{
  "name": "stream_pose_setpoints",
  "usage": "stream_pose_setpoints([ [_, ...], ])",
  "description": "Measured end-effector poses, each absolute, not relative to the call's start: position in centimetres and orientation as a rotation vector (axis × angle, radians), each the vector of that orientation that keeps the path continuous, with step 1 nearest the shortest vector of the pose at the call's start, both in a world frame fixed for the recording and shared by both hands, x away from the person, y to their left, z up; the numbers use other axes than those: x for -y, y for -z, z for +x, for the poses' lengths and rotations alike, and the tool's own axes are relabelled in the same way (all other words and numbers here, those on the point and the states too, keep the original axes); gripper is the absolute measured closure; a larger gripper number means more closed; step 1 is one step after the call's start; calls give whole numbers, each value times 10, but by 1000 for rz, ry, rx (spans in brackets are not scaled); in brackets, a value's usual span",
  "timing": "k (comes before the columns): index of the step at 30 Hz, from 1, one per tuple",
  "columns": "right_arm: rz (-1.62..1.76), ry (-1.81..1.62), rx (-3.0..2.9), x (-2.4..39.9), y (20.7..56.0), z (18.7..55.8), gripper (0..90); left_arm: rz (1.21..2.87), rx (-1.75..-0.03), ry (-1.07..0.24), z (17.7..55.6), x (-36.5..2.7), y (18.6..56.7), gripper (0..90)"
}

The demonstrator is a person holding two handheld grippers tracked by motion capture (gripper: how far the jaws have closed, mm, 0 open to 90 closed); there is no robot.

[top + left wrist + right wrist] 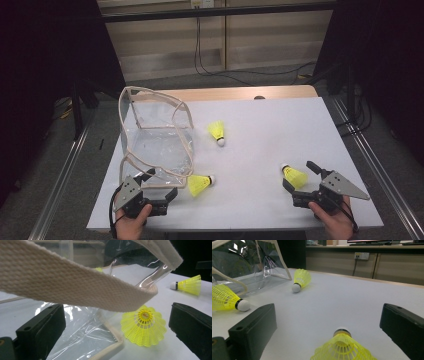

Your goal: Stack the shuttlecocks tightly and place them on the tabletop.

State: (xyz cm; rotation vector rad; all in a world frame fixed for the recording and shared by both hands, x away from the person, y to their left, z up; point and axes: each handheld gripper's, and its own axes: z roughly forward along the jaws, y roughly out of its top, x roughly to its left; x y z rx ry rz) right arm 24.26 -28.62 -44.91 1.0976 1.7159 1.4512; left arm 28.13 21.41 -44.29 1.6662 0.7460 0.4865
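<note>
R gripper [303, 176] fingers wide, shuttlecock [294, 175] between them, not gripped, nr front right corner of surface [270, 125]. L gripper [161, 184] fingers wide, astride clear bag [157, 142] rim at front left.

We've got a clear glossy plastic bag [159, 145], pretty crinkly, trimmed with rough woven cream cloth strap [75, 287]. The shuttlecocks [143, 326] look like matt yellow plastic mesh with smooth white tips. The surface [280, 130] is smooth matt white, with a wood edge at the far side.
</note>
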Motion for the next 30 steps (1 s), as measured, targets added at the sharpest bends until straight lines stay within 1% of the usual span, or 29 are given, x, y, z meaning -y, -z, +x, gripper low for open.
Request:
stream_pose_setpoints([
  [19, 1092, -1447, -1723, 285, 449, 244, 4, 1696, -733, -374, 275, -204, 445, 1],
  [30, 1087, -1447, -1725, 286, 449, 245, 4, 1719, -711, -350, 272, -199, 445, 2],
])
